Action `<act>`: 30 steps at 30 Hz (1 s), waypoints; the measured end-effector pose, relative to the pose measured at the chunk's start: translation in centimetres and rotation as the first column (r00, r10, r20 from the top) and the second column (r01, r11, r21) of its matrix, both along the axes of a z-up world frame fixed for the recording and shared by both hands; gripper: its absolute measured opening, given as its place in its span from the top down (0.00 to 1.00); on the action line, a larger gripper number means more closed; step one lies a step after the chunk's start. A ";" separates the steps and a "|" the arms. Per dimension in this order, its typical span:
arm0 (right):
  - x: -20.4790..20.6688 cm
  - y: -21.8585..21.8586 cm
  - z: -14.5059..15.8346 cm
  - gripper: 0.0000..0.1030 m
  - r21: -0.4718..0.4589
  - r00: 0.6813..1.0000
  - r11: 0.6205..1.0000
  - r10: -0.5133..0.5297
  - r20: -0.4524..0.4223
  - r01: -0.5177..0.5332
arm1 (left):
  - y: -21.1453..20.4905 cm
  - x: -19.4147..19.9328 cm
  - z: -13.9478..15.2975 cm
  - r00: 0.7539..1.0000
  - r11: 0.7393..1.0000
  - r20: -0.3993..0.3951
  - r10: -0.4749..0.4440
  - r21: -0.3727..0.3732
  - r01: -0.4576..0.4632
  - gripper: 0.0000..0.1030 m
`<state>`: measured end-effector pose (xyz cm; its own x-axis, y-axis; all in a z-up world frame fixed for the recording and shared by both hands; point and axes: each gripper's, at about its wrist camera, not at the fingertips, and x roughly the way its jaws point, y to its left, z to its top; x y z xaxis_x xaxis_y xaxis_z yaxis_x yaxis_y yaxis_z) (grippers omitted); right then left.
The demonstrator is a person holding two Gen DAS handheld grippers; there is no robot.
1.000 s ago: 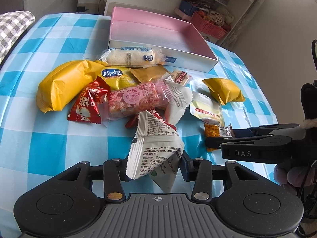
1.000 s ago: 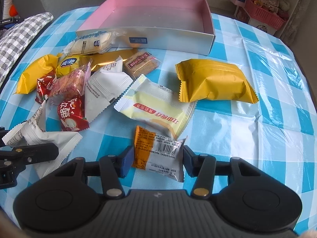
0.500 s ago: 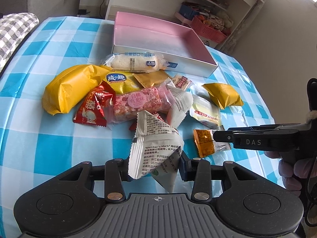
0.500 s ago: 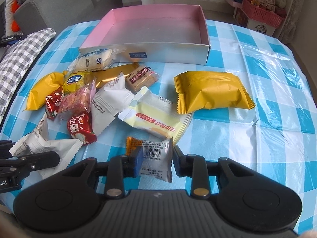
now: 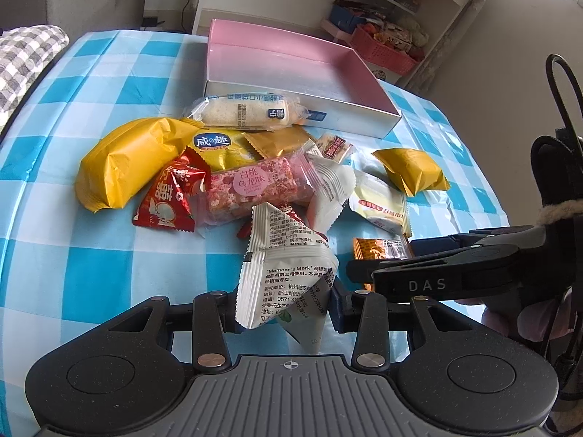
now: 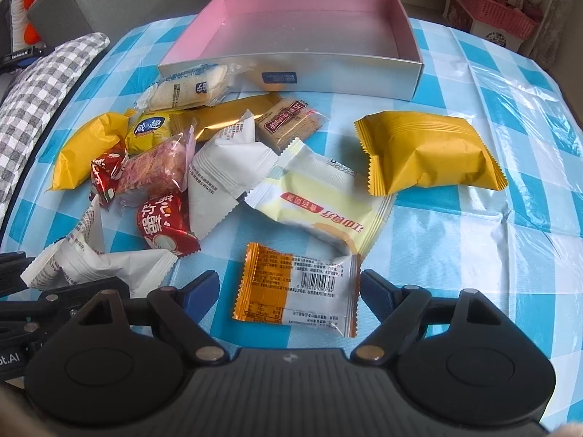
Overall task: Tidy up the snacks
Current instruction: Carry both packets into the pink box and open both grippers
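Note:
My left gripper [image 5: 282,302] is shut on a white triangular snack packet [image 5: 284,273] and holds it above the table. My right gripper [image 6: 289,287] is open, its jaws on either side of an orange and white snack packet [image 6: 297,291] that lies on the table; the right gripper also shows in the left wrist view [image 5: 430,273]. A pink box [image 6: 309,32] stands empty at the far side. A pile of snacks lies in front of it, among them a pink bar [image 5: 260,185] and a pale yellow packet [image 6: 320,207].
A yellow packet [image 6: 426,156] lies alone to the right. The blue checked tablecloth [image 6: 473,255] covers the round table. A checked cushion [image 6: 32,109] sits off the left edge. Shelves with a red basket [image 5: 386,51] stand behind.
My right gripper was shut on the orange and white packet half a second ago; its jaws have opened wide around it. My left gripper keeps its hold on the white packet.

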<state>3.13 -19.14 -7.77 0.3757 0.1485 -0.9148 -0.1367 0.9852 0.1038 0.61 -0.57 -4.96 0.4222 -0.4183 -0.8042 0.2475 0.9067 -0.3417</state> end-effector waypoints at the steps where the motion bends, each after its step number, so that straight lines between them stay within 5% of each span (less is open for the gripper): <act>1: -0.1 0.5 -0.3 0.22 -0.019 1.000 1.000 0.012 -0.008 -0.012 | 0.1 0.0 0.0 1.000 1.000 -0.002 0.002 0.003 -0.002 0.63; 3: -0.4 1.3 -0.6 0.21 -0.071 0.999 0.997 0.036 0.006 -0.035 | 0.3 -0.1 -0.1 1.000 1.000 -0.003 0.005 0.005 -0.005 0.63; 7: -1.2 1.9 -0.6 0.36 -0.144 0.997 0.988 0.061 0.041 -0.054 | 0.5 -0.2 0.0 1.000 1.000 0.001 0.003 0.006 -0.003 0.63; 9: -1.3 1.5 -0.2 0.49 -0.131 0.997 0.990 0.054 0.053 -0.047 | 0.3 -0.2 0.0 1.000 1.000 0.002 -0.003 0.008 0.003 0.63; 21: -0.6 -0.1 1.8 0.72 -0.036 0.996 0.999 -0.002 0.089 0.006 | 0.3 -0.1 0.3 1.000 1.000 0.011 0.006 0.008 -0.006 0.63; 25: -0.4 -0.5 2.2 0.90 -0.029 0.995 0.999 -0.019 0.101 0.022 | 0.1 -0.1 0.7 1.000 1.000 0.024 0.010 0.008 -0.011 0.63; 30: -0.5 -0.9 2.5 0.90 -0.024 0.993 0.999 -0.033 0.111 0.036 | -0.2 -0.2 1.1 0.999 1.000 0.037 0.014 0.014 -0.014 0.63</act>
<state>2.67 -20.05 -5.31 0.4789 0.1108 -0.8709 -0.1121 0.9916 0.0645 0.40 -0.79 -3.88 0.4572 -0.4010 -0.7938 0.2468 0.9148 -0.3199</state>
